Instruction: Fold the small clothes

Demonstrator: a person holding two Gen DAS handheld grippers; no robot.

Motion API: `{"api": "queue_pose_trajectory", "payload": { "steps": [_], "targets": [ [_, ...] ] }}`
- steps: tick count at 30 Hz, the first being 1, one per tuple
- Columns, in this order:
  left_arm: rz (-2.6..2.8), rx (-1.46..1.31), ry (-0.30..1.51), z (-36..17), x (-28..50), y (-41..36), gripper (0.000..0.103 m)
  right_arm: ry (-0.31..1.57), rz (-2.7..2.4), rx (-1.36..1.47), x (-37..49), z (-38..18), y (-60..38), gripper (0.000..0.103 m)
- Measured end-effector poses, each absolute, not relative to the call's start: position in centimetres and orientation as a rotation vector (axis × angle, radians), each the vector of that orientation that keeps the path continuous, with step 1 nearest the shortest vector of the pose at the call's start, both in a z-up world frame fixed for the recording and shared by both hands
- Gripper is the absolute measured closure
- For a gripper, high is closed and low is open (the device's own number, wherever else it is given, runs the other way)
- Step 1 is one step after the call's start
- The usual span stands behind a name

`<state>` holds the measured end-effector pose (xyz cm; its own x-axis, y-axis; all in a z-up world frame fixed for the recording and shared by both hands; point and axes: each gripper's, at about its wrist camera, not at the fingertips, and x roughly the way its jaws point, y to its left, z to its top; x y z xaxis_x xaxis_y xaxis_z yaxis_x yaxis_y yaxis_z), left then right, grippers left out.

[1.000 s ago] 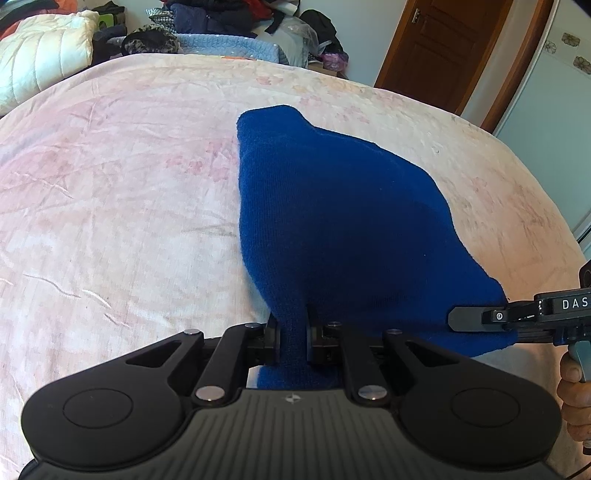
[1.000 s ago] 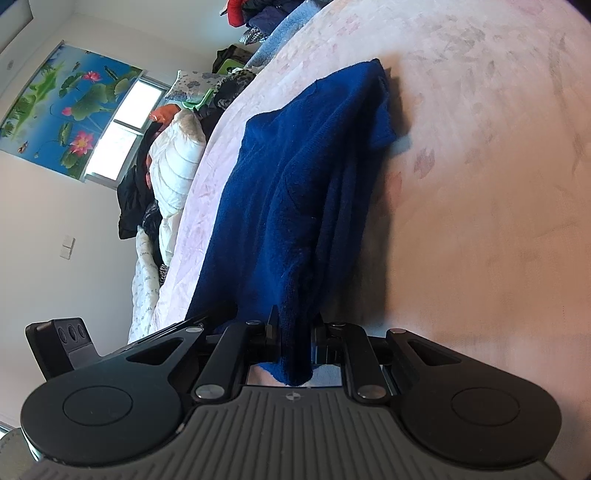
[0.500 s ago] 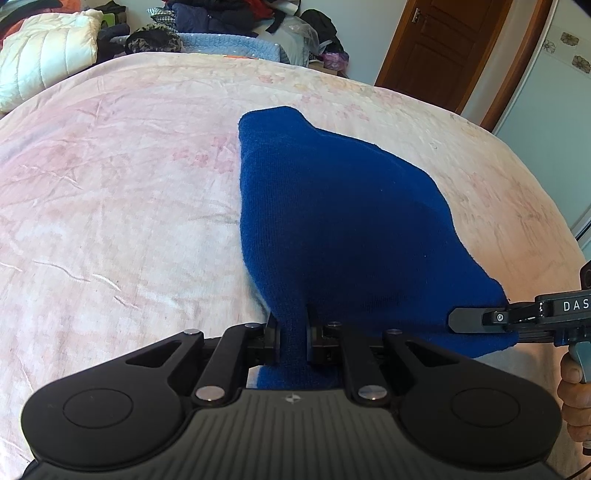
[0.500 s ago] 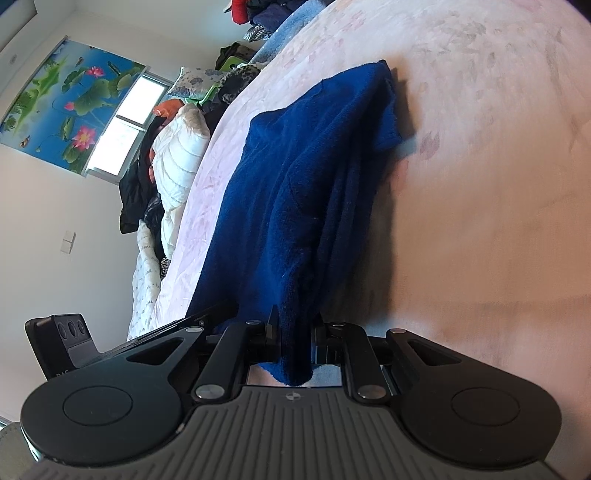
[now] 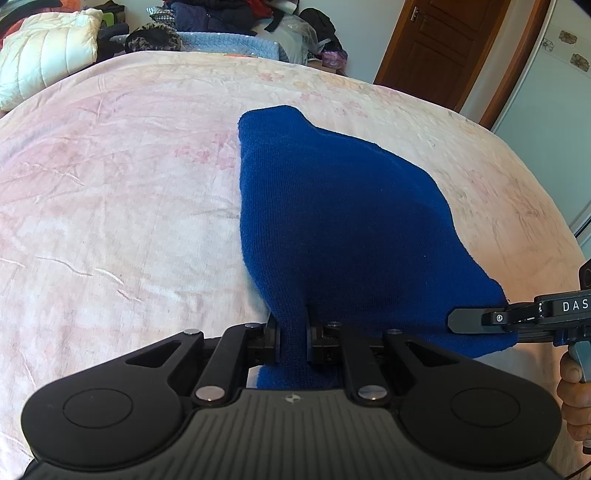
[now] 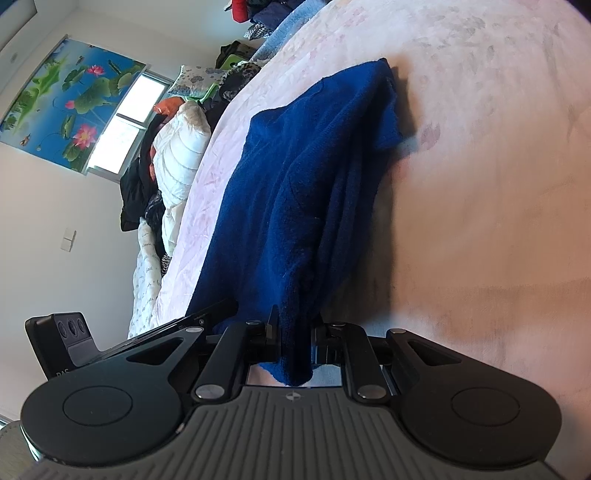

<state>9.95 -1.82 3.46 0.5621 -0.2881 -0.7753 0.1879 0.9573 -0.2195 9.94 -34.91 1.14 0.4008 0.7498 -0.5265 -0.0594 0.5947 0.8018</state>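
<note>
Between the jaws of the left gripper (image 5: pixel 293 341), a bunched edge of the blue garment (image 5: pixel 340 229) is clamped. The right gripper (image 6: pixel 295 343) is likewise closed on a gathered corner. From both grips the garment extends toward 12 o'clock, lying on the pink bed cover (image 5: pixel 122 192). A wooden door (image 5: pixel 439 48) stands at 1 o'clock.

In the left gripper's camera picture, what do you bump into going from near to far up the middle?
left gripper → blue sweater → pink bedspread → pile of clothes
</note>
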Motion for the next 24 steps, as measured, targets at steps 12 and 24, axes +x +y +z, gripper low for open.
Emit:
{"api": "queue_pose_trajectory", "payload": {
  "steps": [12,24],
  "targets": [
    [-0.286,-0.114,0.936,3.3,9.9,-1.8,0.092,1.047,0.589,0.798,9.5,0.9,-34.9,0.086],
    [-0.287,-0.123,0.939,2.9,10.2,-1.7,0.092,1.055,0.584,0.802,8.7,0.8,-34.7,0.086]
  ]
}}
